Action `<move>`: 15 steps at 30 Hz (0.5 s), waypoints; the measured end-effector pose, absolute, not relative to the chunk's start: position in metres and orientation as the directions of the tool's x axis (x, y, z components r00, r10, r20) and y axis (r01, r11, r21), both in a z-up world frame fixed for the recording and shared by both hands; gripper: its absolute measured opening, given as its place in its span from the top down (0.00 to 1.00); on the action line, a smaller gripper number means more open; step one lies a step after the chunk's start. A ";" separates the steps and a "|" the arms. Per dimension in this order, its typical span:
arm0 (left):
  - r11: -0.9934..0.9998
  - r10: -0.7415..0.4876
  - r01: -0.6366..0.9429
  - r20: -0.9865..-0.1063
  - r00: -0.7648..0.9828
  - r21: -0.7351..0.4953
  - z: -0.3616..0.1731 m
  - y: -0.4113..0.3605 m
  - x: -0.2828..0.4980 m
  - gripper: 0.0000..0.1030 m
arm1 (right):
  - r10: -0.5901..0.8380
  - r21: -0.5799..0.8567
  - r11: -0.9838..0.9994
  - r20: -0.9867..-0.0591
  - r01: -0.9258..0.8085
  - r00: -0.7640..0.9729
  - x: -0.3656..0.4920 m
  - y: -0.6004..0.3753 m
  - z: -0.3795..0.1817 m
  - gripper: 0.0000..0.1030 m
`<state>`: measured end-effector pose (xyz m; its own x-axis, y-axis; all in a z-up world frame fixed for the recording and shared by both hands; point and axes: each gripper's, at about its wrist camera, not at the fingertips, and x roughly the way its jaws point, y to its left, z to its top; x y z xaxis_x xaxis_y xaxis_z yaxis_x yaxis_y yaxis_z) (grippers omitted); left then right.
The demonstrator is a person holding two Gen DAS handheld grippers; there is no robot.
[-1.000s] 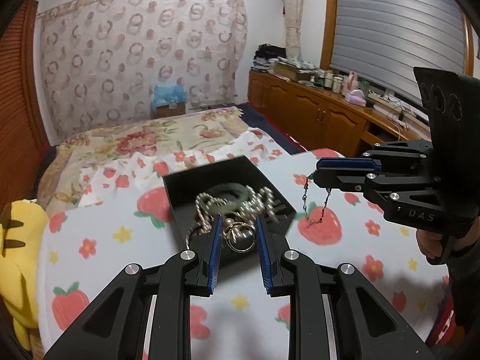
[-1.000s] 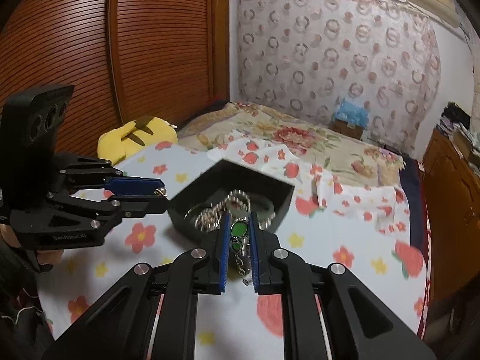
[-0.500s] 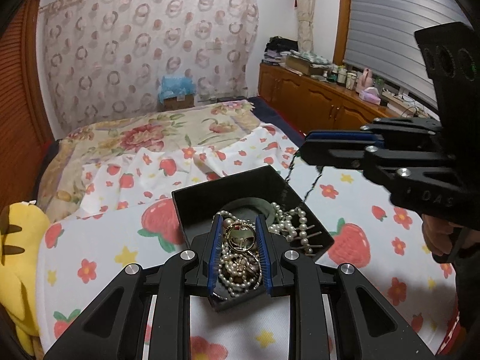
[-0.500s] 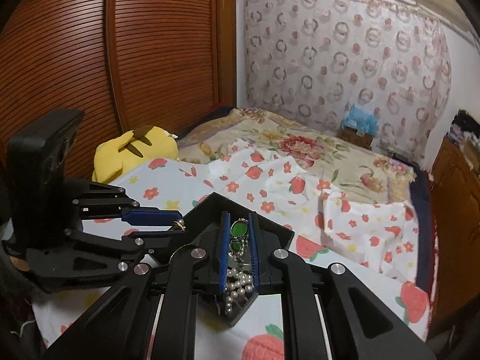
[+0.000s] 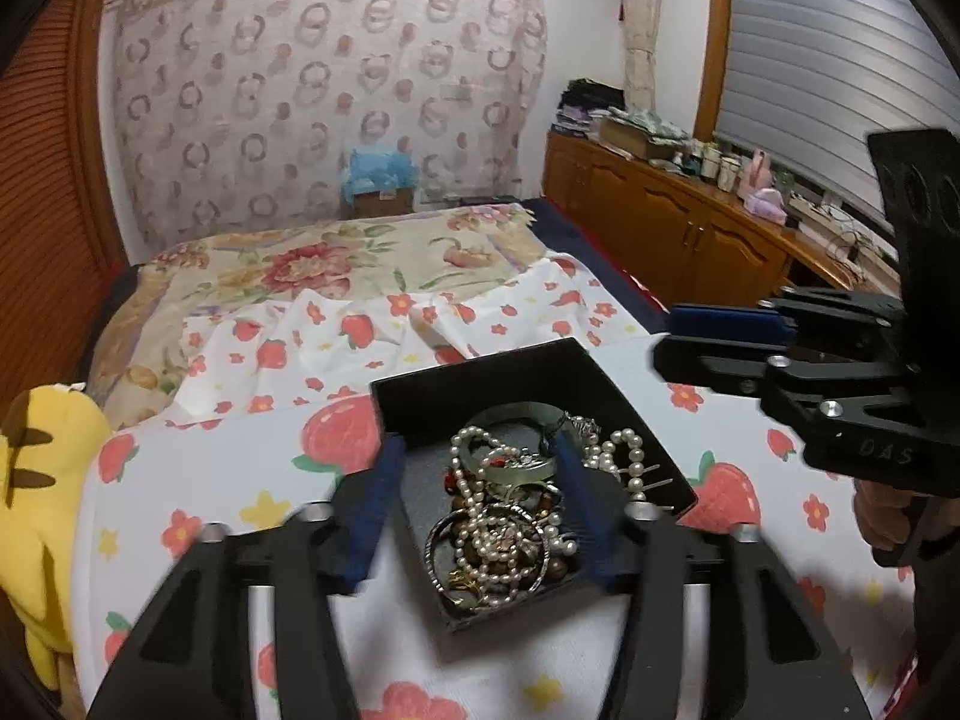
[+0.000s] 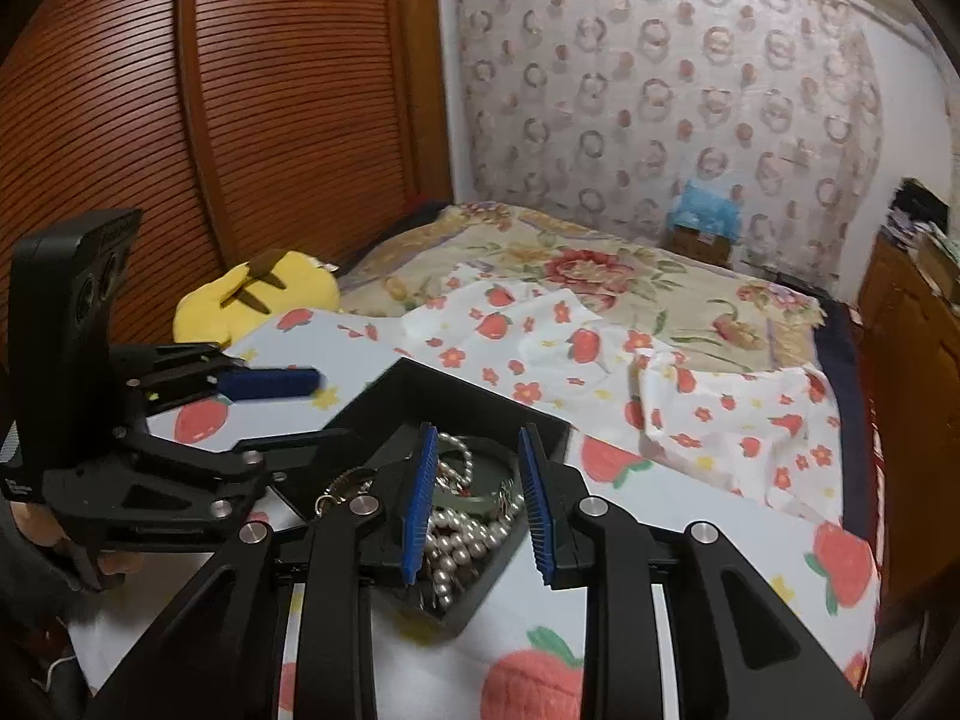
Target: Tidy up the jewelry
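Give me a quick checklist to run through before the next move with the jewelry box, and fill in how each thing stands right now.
1. Left claw empty: ok; its jaws have just been opening, nothing pinched between them.
2. Right claw empty: ok; its jaws have just been opening, the pads stand apart above the jewelry.
3. Jewelry inside the black box: ok; pearl strands, bangle and rings lie piled in it.
4. Box flat on the strawberry cloth: ok.
5. Loose pieces left on the cloth: none seen, but the claws hide part of it, so cannot tell.
6. Chains untangled: not ok; they lie heaped together.
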<state>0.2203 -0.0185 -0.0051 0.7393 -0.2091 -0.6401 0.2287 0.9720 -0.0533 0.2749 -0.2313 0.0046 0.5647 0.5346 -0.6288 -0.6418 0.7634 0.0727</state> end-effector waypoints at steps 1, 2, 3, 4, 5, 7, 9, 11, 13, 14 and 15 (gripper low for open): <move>0.975 -0.197 0.219 -0.635 0.747 -0.045 -0.004 -0.018 0.217 0.35 | 0.522 0.067 0.776 -0.626 -0.627 0.580 0.271 -0.234 0.005 0.71; 0.976 -0.189 0.212 -0.633 0.751 -0.040 -0.004 -0.017 0.213 0.31 | 0.513 0.064 0.786 -0.623 -0.615 0.590 0.269 -0.237 0.004 0.69; 0.978 -0.184 0.207 -0.631 0.754 -0.038 -0.003 -0.016 0.210 0.24 | 0.501 0.063 0.800 -0.619 -0.597 0.605 0.264 -0.241 0.004 0.64; 0.980 -0.173 0.195 -0.629 0.758 -0.034 -0.003 -0.015 0.205 0.21 | 0.492 0.063 0.810 -0.614 -0.583 0.617 0.260 -0.244 0.004 0.60; 0.982 -0.162 0.184 -0.627 0.762 -0.030 -0.003 -0.014 0.200 0.16 | 0.481 0.064 0.824 -0.606 -0.563 0.634 0.253 -0.248 0.004 0.51; 0.984 -0.150 0.175 -0.622 0.768 -0.021 -0.001 -0.013 0.189 0.12 | 0.478 0.080 0.837 -0.589 -0.542 0.651 0.244 -0.256 0.004 0.41; 0.986 -0.138 0.163 -0.615 0.776 -0.016 0.002 -0.012 0.177 0.08 | 0.469 0.080 0.848 -0.573 -0.524 0.672 0.230 -0.262 0.006 0.29; 0.988 -0.131 0.153 -0.608 0.783 -0.015 0.004 -0.010 0.166 0.08 | 0.463 0.079 0.855 -0.560 -0.512 0.687 0.219 -0.266 0.008 0.20; 0.990 -0.119 0.141 -0.607 0.786 -0.011 0.006 -0.009 0.155 0.08 | 0.450 0.072 0.865 -0.544 -0.496 0.708 0.206 -0.270 0.011 0.12; 0.990 -0.117 0.139 -0.604 0.788 -0.010 0.007 -0.009 0.150 0.08 | 0.438 0.064 0.874 -0.533 -0.482 0.724 0.197 -0.272 0.012 0.08; 0.992 -0.107 0.129 -0.601 0.792 -0.006 0.009 -0.009 0.144 0.08 | 0.432 0.061 0.879 -0.523 -0.473 0.735 0.189 -0.274 0.014 0.06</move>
